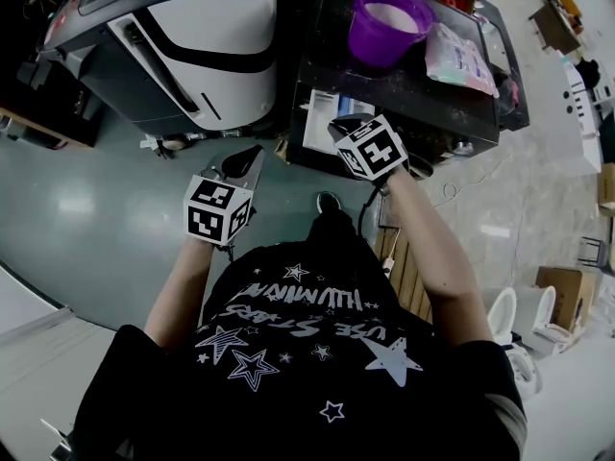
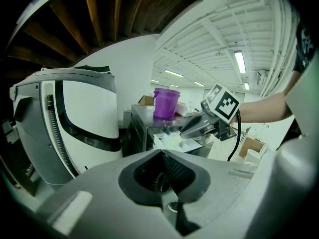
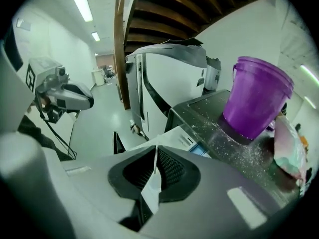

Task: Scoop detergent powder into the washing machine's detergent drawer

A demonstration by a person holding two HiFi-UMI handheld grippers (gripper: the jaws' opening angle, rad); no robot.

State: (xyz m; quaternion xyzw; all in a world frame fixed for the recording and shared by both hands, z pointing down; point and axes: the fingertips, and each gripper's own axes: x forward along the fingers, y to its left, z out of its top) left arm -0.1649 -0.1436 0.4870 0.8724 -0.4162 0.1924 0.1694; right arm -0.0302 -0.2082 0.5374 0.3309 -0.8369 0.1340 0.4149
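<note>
A purple bucket [image 1: 389, 17] [image 2: 166, 103] [image 3: 256, 98] with white powder in it stands on the dark, powder-dusted top of the washing machine [image 1: 423, 99] [image 3: 209, 118]. A white drawer [image 1: 325, 118] [image 3: 174, 136] sticks out of the machine's front. My right gripper [image 1: 336, 128] [image 3: 156, 149] [image 2: 183, 132] hovers just over that drawer, shut; a thin white sliver shows in its seam and I cannot tell what it is. My left gripper [image 1: 252, 152] [image 2: 162, 153] [image 3: 89, 102] hangs shut and empty over the floor, left of the drawer.
A large white-and-black appliance [image 1: 211, 36] [image 2: 84, 118] stands left of the washing machine. A pink-and-white detergent bag [image 1: 461, 56] [image 3: 286, 153] lies beside the bucket. Grey floor [image 1: 86, 209] stretches to the left; boxes and white seats [image 1: 538, 315] sit at the right.
</note>
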